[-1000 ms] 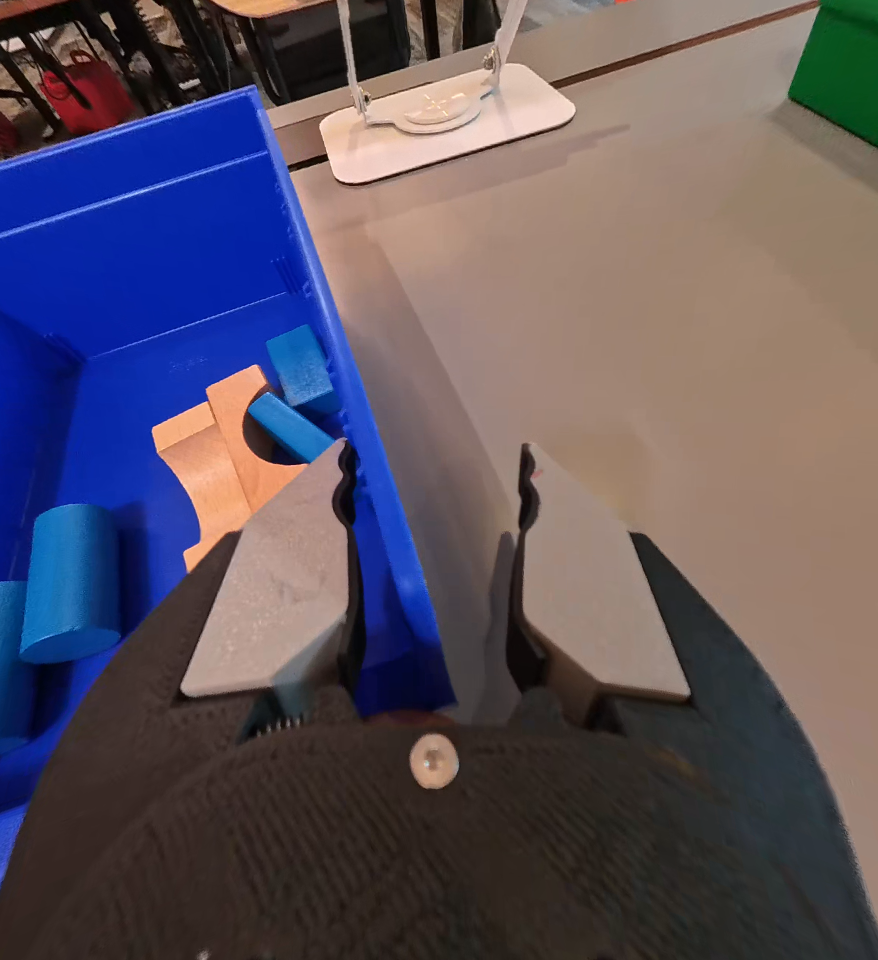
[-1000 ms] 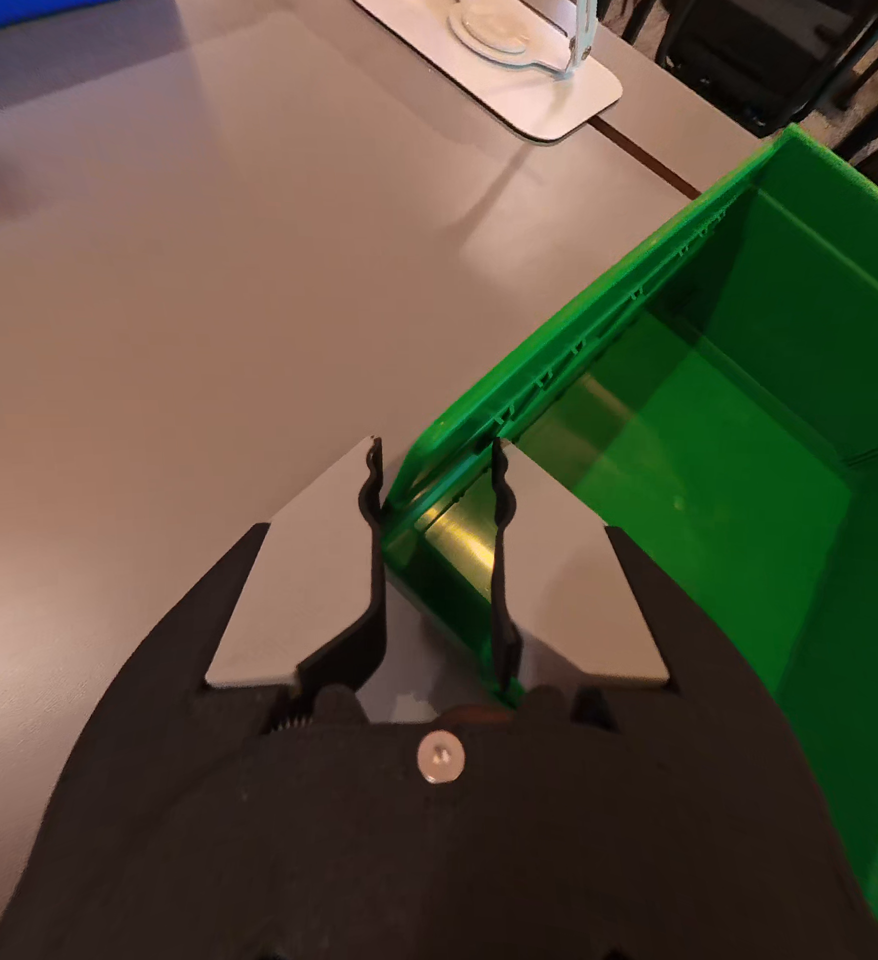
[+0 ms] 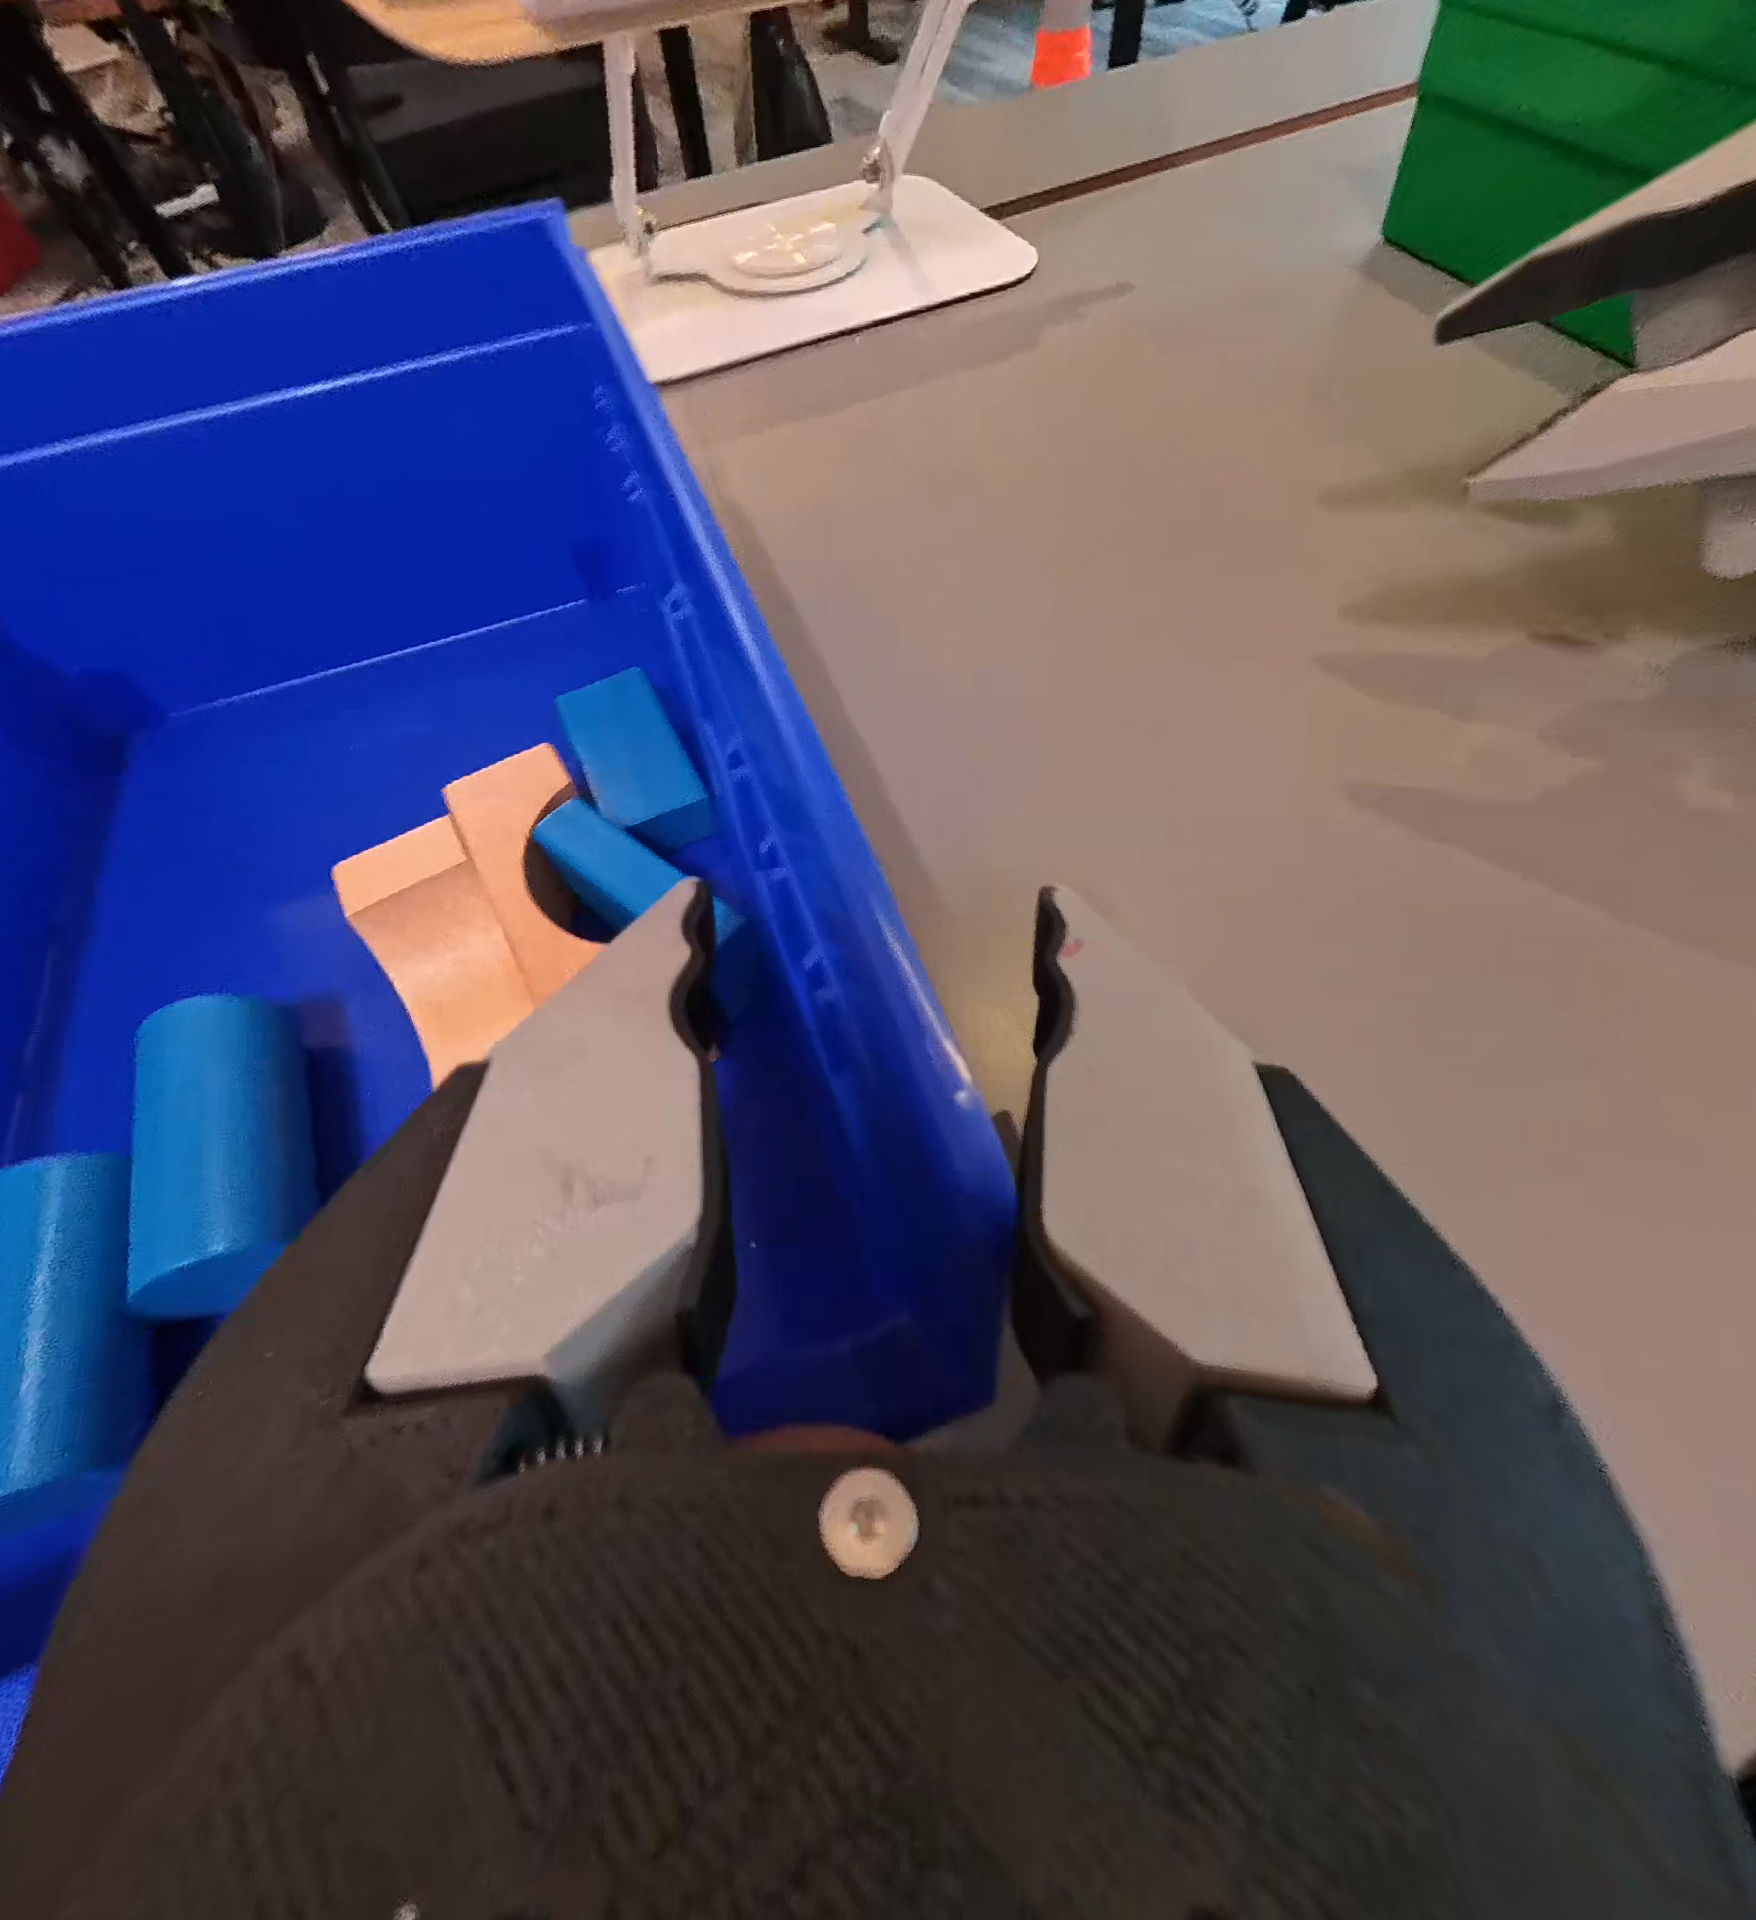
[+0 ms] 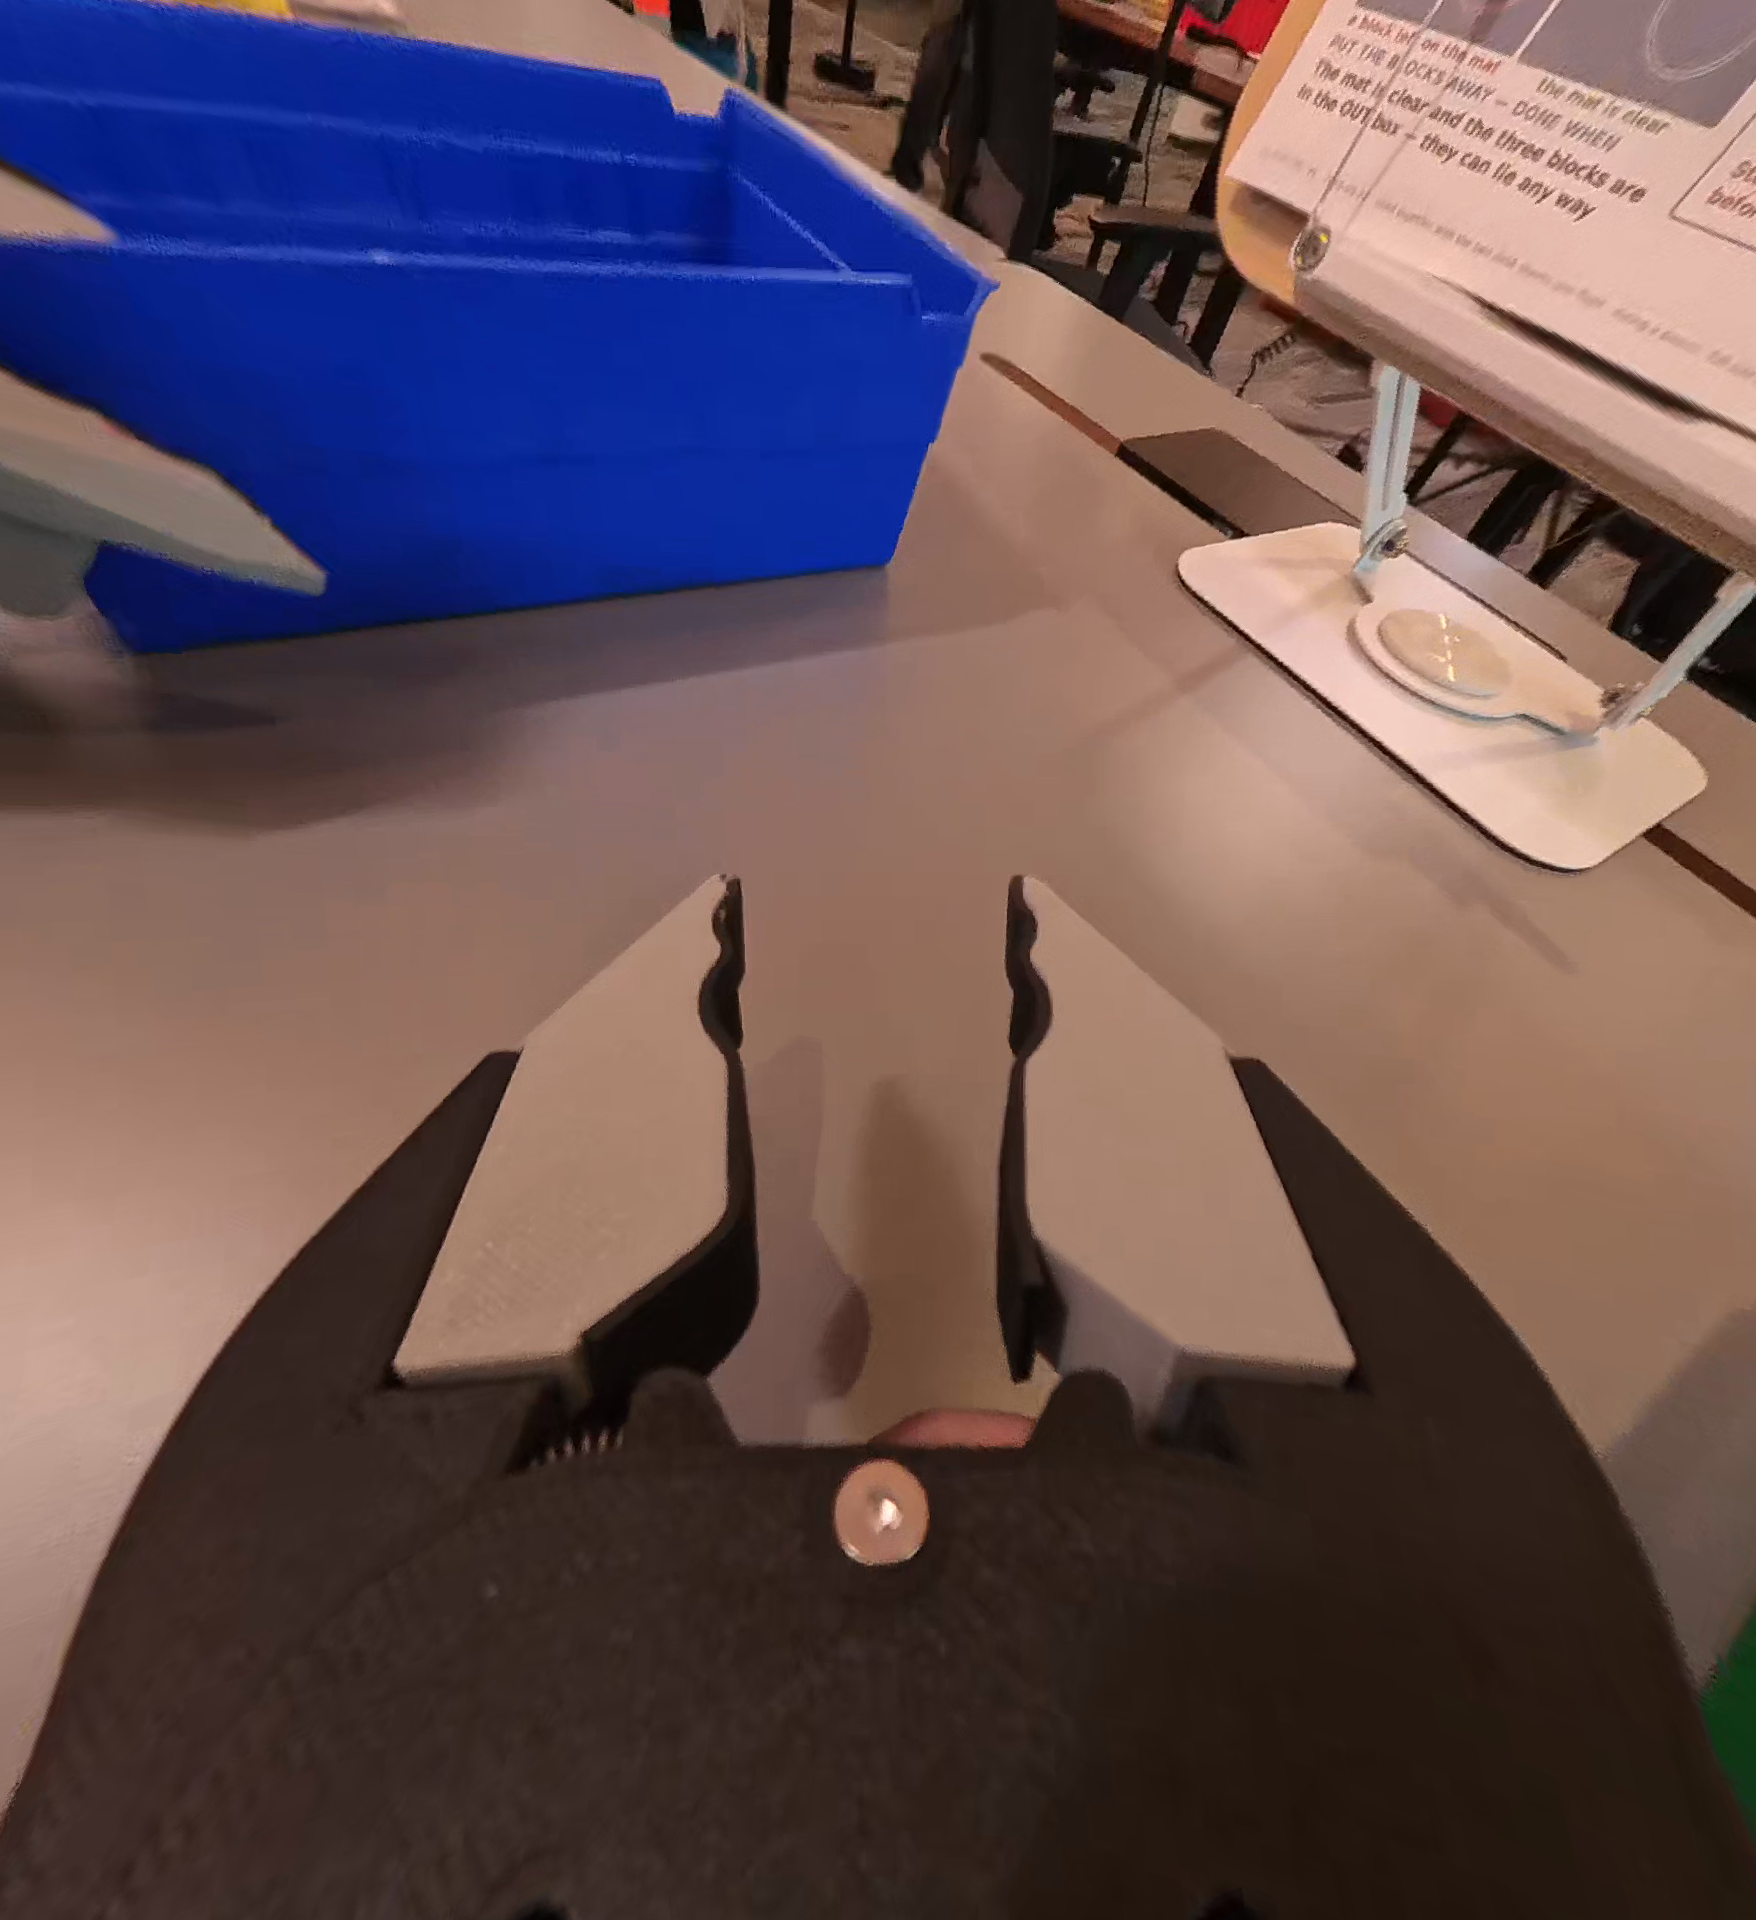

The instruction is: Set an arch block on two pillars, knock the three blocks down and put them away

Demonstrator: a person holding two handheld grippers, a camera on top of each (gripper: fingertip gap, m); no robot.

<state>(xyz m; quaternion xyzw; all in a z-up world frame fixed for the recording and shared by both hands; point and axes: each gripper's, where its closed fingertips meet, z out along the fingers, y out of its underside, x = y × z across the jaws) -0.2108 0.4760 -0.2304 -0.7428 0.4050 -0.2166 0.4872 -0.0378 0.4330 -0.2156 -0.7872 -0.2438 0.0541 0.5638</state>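
While both tongs gape empty, the arch blocks (image 3: 458, 925) lie binned beside the left tongs (image 3: 869, 971)

Blue bin (image 3: 832, 1049) glossy plastic; arch blocks (image 3: 458, 935) bare matt wood; desk (image 4: 438, 935) smooth, faint sheen.

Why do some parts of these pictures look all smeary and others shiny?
In the left wrist view, the right hand-held gripper is smeared by motion at the right edge, and the table shows soft glare near it. In the right wrist view, the left hand-held gripper is blurred at the left edge beside the blue bin, and the wide lens bends the table's edges.
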